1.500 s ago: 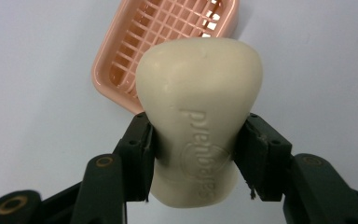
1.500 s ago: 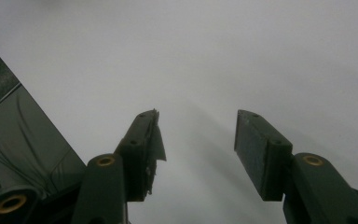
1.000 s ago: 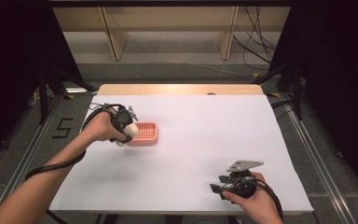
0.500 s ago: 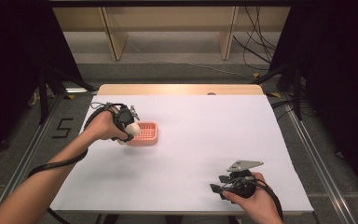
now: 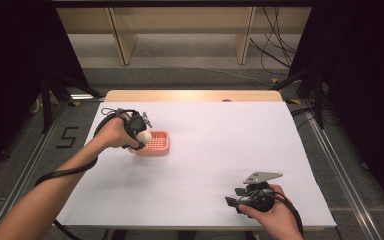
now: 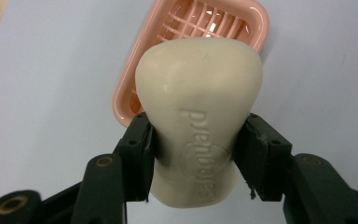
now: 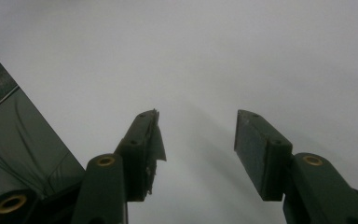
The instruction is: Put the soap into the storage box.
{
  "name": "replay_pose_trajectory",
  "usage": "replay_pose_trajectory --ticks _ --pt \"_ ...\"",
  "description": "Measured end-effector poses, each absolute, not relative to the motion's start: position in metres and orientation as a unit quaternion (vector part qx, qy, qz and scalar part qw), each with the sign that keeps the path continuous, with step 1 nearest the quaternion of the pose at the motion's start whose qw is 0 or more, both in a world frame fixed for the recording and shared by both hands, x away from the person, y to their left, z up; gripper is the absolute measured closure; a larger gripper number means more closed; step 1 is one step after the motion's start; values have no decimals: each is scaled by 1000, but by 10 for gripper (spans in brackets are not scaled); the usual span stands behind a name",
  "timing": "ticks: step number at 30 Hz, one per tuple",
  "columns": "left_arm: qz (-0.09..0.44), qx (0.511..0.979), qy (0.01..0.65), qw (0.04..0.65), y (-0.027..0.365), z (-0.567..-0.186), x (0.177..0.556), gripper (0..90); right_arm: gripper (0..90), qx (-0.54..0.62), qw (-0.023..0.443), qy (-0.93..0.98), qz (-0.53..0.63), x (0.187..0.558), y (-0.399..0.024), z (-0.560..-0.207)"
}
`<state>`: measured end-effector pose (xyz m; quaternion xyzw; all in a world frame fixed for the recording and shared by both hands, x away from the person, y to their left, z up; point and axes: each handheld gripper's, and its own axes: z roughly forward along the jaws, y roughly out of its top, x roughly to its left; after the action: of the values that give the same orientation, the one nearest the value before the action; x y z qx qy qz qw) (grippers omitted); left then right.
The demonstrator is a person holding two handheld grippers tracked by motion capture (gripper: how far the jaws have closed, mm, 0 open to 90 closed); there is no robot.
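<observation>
Cream-coloured soap (image 6: 199, 116), a bar with a brand name pressed into its face, sat clamped between the black jaws of the left hand-held gripper (image 6: 198, 158). The jaws pinched it at its narrow waist, where the bar tapers, so the wider end stuck out ahead of the pads; that grip probably kept a slick bar from sliding forward. In the high view the left hand-held gripper (image 5: 139, 131) was near the left edge of the worktop (image 5: 215, 150), toward the far side, and the soap (image 5: 144, 135) hung just at the near-left rim of a pink soap dish (image 5: 156, 143).

Seen from the left gripper view, the soap dish (image 6: 135, 88) lay directly beyond the bar, its slatted grid partly hidden behind the soap's wide end. The bar seemed to be above the dish's edge rather than resting in it, though whether it touched the rim could not be told. The line-up suggested the soap was meant to go into the dish, lowered wide end first.

Near the near-right corner of the worktop, the right hand-held gripper (image 5: 241, 199) lay well apart from the dish. Its jaws (image 7: 196, 154) stood spread with nothing between them, and below them was bare white surface, apparently parked out of the way while the left did the work.
</observation>
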<state>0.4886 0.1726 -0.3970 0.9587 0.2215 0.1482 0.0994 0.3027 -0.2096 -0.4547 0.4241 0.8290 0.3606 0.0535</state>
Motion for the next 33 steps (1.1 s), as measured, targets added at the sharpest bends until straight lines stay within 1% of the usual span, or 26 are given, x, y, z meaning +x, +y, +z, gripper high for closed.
replay_pose_trajectory --ticks 11,13,16,17,18,20,26,28,29,30,32,33 --pt "149 958 223 99 174 -399 495 491 502 428 51 830 354 302 -212 -453" --pt "148 958 223 98 174 -400 496 491 502 419 59 832 360 302 -212 -454" --pt "150 958 224 98 174 -400 497 491 502 431 56 826 359 300 -212 -454" --pt "150 958 225 99 174 -400 497 491 502 429 49 828 359 300 -213 -454" --pt "147 956 235 100 174 -401 497 491 502 424 58 829 360 300 -213 -454" --pt "148 956 234 99 174 -401 498 491 502 427 60 826 362 300 -213 -454" --pt "150 957 230 97 172 -402 500 491 502 426 58 829 358 299 -214 -454" --pt "152 958 226 96 171 -402 501 491 502 422 54 829 363 300 -215 -455" --pt "152 957 226 97 171 -402 502 491 502 424 40 824 374 300 -215 -456" --pt "150 958 227 93 170 -401 502 491 502 428 36 823 371 300 -215 -456" --pt "152 958 224 94 170 -402 504 491 502 430 39 823 370 299 -215 -455" --pt "152 958 226 94 169 -403 505 491 502 436 54 826 352 298 -215 -454"
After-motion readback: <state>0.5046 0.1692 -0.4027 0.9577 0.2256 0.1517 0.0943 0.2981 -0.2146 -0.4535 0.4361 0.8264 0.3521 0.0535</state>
